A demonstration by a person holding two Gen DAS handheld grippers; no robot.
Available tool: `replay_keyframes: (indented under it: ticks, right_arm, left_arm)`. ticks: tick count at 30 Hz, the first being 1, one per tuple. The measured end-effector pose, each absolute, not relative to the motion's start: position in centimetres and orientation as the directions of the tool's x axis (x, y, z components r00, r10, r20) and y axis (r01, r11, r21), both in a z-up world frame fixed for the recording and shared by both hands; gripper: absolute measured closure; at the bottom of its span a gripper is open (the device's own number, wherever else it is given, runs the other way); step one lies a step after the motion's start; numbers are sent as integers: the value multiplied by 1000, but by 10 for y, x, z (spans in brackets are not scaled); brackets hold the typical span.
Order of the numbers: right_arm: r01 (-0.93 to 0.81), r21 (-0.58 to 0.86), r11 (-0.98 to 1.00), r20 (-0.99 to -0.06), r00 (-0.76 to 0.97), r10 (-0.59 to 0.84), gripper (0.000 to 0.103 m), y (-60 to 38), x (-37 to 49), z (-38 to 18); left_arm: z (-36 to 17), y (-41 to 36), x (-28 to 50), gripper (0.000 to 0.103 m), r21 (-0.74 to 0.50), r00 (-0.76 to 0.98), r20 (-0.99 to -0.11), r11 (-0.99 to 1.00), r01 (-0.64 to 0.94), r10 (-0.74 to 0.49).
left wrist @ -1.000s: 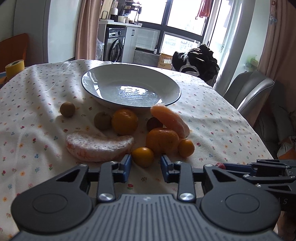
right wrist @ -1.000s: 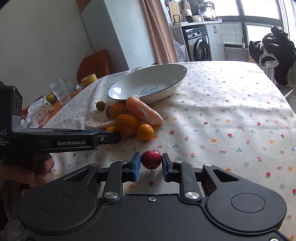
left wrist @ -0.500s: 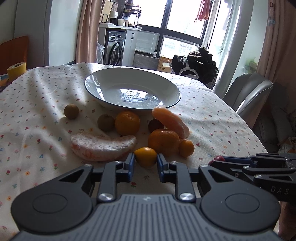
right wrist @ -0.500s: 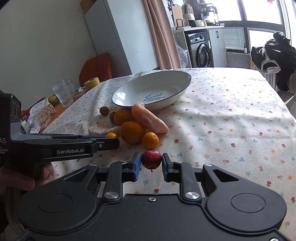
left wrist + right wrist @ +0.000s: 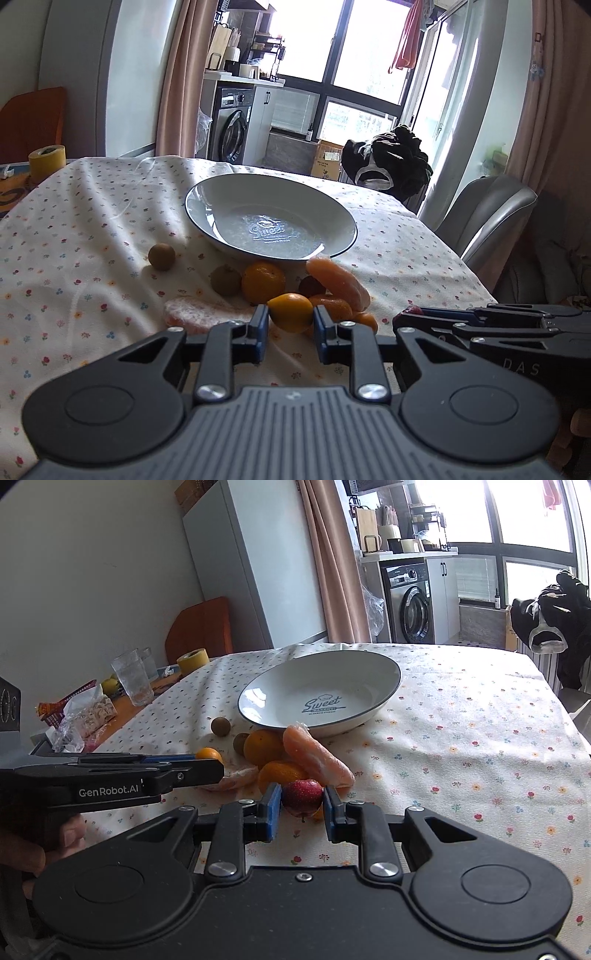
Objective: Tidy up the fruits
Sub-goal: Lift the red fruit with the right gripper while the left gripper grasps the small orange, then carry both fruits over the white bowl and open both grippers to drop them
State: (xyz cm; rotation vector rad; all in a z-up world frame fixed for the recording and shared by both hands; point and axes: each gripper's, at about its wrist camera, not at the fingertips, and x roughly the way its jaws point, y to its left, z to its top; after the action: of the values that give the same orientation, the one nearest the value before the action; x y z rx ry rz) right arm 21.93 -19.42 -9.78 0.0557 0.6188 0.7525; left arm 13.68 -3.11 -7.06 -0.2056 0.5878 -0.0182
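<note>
Gripping fruit above the counter (image 5: pixel 74 229), one piece is held by each hand-held gripper.

A small orange (image 5: pixel 290 312) is clamped by the left hand-held gripper (image 5: pixel 290 326), a red fruit (image 5: pixel 302 796) by the right hand-held gripper (image 5: pixel 302 810); the plate (image 5: pixel 207 221) lies ahead, beyond the fruit pile (image 5: pixel 264 282).

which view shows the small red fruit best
The right wrist view: the small red fruit sits whole between the right gripper fingers, stem downward. The left wrist view catches only a dark red sliver at that gripper's tip.
</note>
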Motion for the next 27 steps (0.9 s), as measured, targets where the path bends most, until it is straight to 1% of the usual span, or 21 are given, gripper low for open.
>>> replay_keyframes:
  ticks: [18, 27]
  right_arm:
    - [-641, 233, 731, -436, 603, 668, 80, -176, 250, -69]
    - [-638, 248, 729, -426, 604, 674, 80, -165, 272, -70]
  left_arm:
    - [-41, -12, 155, 79, -189, 873, -487, 978, -90, -13]
    - [-36, 1, 174, 79, -200, 874, -485, 972, -121, 9]
